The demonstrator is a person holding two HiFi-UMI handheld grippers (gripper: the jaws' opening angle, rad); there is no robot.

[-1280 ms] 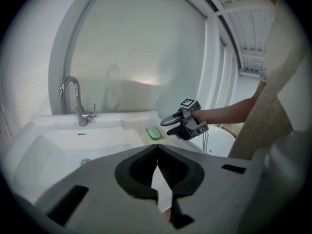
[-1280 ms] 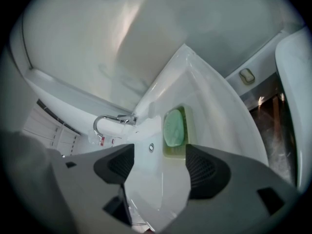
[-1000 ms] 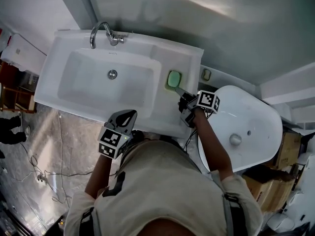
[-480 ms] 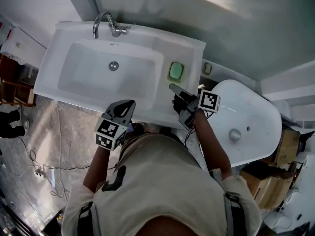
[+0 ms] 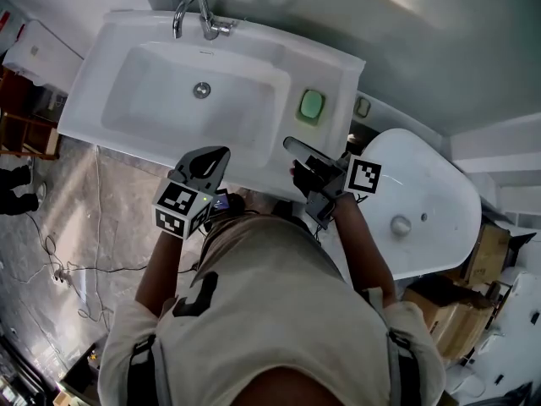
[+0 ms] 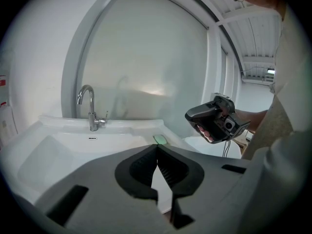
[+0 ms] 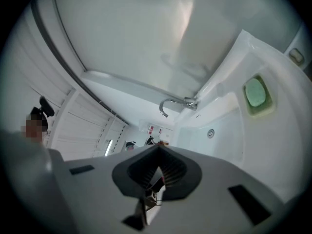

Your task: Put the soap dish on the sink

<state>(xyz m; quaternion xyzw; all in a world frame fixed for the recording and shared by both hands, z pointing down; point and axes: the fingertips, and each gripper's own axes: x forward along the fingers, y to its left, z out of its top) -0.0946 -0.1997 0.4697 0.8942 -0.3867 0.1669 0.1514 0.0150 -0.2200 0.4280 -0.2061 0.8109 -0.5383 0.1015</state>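
The green soap dish (image 5: 312,105) lies flat on the right ledge of the white sink (image 5: 110,108), beside the basin. My right gripper (image 5: 288,145) hovers in front of the sink's near edge, short of the dish and apart from it, jaws shut and empty. In the right gripper view the soap dish (image 7: 255,93) shows off to the right on the ledge. My left gripper (image 5: 223,153) is held before the sink's front edge, shut with nothing in it. From the left gripper view the soap dish (image 6: 159,139) sits just past the closed tips, with the right gripper (image 6: 214,123) raised at the right.
A chrome faucet (image 5: 199,15) stands at the back of the basin. A white oval tub (image 5: 439,184) stands right of the sink, with a small fitting (image 5: 362,106) on the ledge between them. Cardboard boxes (image 5: 490,252) are at far right, cables (image 5: 76,269) on the floor at left.
My right gripper has pulled back from the soap dish and lifted, leaving the dish on the ledge. The left gripper has edged a little toward the sink.
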